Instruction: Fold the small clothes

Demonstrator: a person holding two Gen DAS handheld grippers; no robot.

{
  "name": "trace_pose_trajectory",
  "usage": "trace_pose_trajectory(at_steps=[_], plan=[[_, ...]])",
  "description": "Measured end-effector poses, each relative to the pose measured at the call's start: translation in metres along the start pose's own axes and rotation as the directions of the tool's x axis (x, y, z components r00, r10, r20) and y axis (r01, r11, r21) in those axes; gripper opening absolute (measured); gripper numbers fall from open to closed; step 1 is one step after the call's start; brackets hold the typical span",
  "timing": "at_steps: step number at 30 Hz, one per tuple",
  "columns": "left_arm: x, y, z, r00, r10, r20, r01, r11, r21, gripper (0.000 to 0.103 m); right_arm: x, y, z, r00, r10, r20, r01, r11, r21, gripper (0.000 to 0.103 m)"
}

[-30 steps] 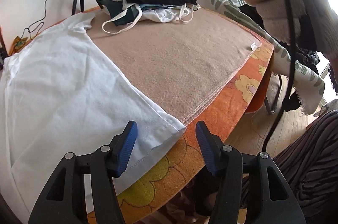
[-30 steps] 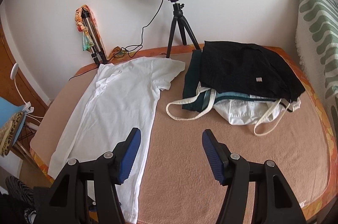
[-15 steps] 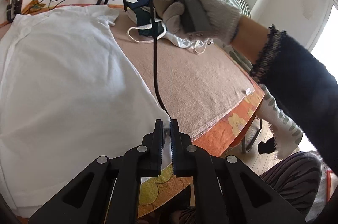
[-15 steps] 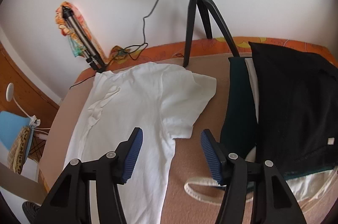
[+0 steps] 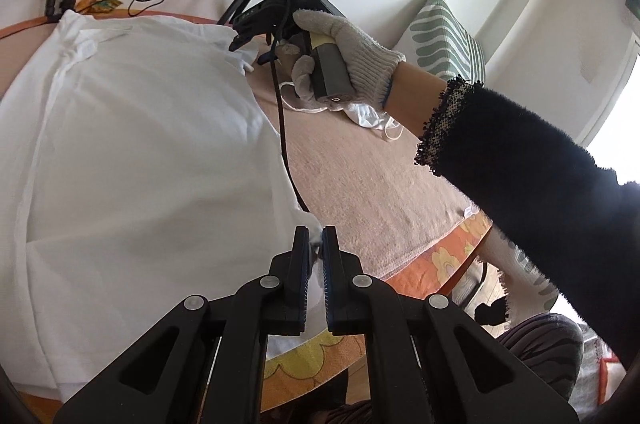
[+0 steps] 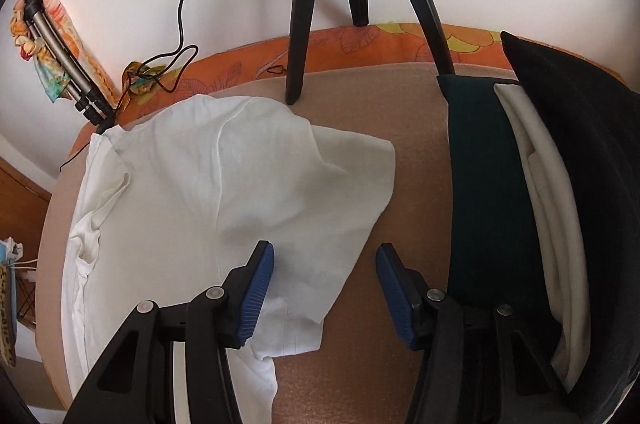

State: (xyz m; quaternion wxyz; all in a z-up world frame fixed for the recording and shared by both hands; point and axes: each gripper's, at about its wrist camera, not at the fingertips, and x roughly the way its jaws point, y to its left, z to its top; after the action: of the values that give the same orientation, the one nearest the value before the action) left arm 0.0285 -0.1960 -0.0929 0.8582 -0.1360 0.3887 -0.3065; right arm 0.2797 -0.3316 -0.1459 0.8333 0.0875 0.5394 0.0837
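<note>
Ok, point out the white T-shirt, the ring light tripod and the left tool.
white T-shirt (image 6: 248, 184), right wrist view, on its chest.
ring light tripod (image 6: 298, 24), right wrist view, on its left leg.
left tool (image 5: 315, 244), left wrist view, between its fingertips.

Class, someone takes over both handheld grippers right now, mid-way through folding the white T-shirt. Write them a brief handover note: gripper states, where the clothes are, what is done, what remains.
Left gripper: jaws shut on the bottom corner of the white T-shirt, at the table's near edge.
Right gripper: jaws open, empty, poised at the T-shirt's sleeve, one jaw over the cloth.
The T-shirt lies spread flat on the tan blanket; a pile of other clothes waits to its right.
Done: hem corner gripped. No fold is made yet.
Left: close on the sleeve side, fold the shirt, then do the pile.
</note>
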Motion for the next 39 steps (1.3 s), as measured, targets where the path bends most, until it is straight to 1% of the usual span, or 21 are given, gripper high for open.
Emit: trace_pose_trajectory(at_steps=[3, 5, 7, 8, 9, 10, 11, 12, 14, 16, 19, 21, 24, 27, 29, 32, 39], plan=[[-0.013, 0.011, 0.000, 0.999, 0.016, 0.032, -0.015, 0.999, -0.034, 0.005, -0.001, -0.010, 0.004, 0.997, 0.080, -0.009, -0.080, 0.995, 0.058, 0.055], [-0.020, 0.020, -0.001, 0.998, 0.032, 0.052, -0.028, 0.998, -0.062, 0.005, -0.003, -0.015, 0.004, 0.996, 0.084, 0.003, -0.084, 0.993, 0.084, 0.055], [-0.023, 0.025, -0.002, 0.998, 0.035, 0.053, -0.030, 0.997, -0.078, 0.005, 0.001, -0.013, 0.004, 0.997, 0.078, -0.004, -0.078, 0.994, 0.081, 0.051], [-0.024, 0.026, -0.003, 0.998, 0.036, 0.053, -0.032, 0.996, -0.078, 0.005, 0.001, -0.010, 0.004, 0.998, 0.063, 0.008, -0.063, 0.996, 0.069, 0.050], [-0.023, 0.025, -0.004, 0.998, 0.034, 0.050, -0.031, 0.997, -0.074, 0.005, 0.002, -0.006, 0.004, 0.999, 0.048, 0.010, -0.049, 0.997, 0.057, 0.047], [-0.022, 0.024, -0.005, 0.998, 0.032, 0.046, -0.029, 0.997, -0.072, 0.005, 0.002, -0.003, 0.005, 0.999, 0.035, 0.015, -0.035, 0.998, 0.049, 0.042], [-0.022, 0.023, -0.006, 0.999, 0.031, 0.044, -0.027, 0.997, -0.070, 0.005, 0.004, 0.000, 0.006, 0.999, 0.032, 0.009, -0.032, 0.998, 0.045, 0.023], [-0.021, 0.023, -0.007, 0.999, 0.026, 0.041, -0.023, 0.997, -0.070, 0.005, 0.006, 0.002, 0.006, 1.000, 0.030, 0.001, -0.030, 0.999, 0.043, 0.008], [-0.020, 0.023, -0.009, 0.999, 0.018, 0.039, -0.014, 0.997, -0.079, 0.005, 0.003, 0.011, 0.008, 1.000, 0.000, 0.010, 0.000, 1.000, 0.020, 0.002], [-0.023, 0.024, -0.010, 0.999, 0.015, 0.042, -0.012, 0.997, -0.082, 0.005, -0.005, 0.025, 0.011, 0.999, -0.042, 0.034, 0.044, 0.998, -0.034, 0.001], [-0.028, 0.027, -0.013, 0.999, 0.013, 0.050, -0.008, 0.996, -0.092, 0.005, -0.020, 0.050, 0.018, 0.991, -0.116, 0.066, 0.123, 0.986, -0.110, 0.001], [-0.034, 0.028, -0.016, 0.998, 0.015, 0.057, -0.009, 0.995, -0.094, 0.005, -0.029, 0.068, 0.024, 0.987, -0.140, 0.079, 0.151, 0.976, -0.159, 0.001], [-0.045, 0.032, -0.019, 0.997, 0.028, 0.074, -0.021, 0.995, -0.101, 0.005, -0.040, 0.101, 0.030, 0.978, -0.182, 0.104, 0.202, 0.951, -0.235, 0.001], [-0.057, 0.038, -0.022, 0.994, 0.051, 0.094, -0.041, 0.993, -0.111, 0.005, -0.042, 0.138, 0.032, 0.967, -0.223, 0.126, 0.252, 0.916, -0.313, 0.001], [-0.068, 0.042, -0.025, 0.991, 0.071, 0.116, -0.058, 0.992, -0.110, 0.005, -0.038, 0.164, 0.031, 0.957, -0.252, 0.140, 0.287, 0.887, -0.362, 0.001], [-0.079, 0.050, -0.031, 0.987, 0.093, 0.133, -0.077, 0.990, -0.118, 0.005, -0.028, 0.198, 0.031, 0.951, -0.274, 0.146, 0.310, 0.856, -0.414, 0.001], [-0.084, 0.079, -0.040, 0.984, 0.124, 0.125, -0.097, 0.974, -0.204, 0.005, 0.015, 0.267, 0.022, 0.928, -0.339, 0.152, 0.366, 0.763, -0.532, 0.001]])
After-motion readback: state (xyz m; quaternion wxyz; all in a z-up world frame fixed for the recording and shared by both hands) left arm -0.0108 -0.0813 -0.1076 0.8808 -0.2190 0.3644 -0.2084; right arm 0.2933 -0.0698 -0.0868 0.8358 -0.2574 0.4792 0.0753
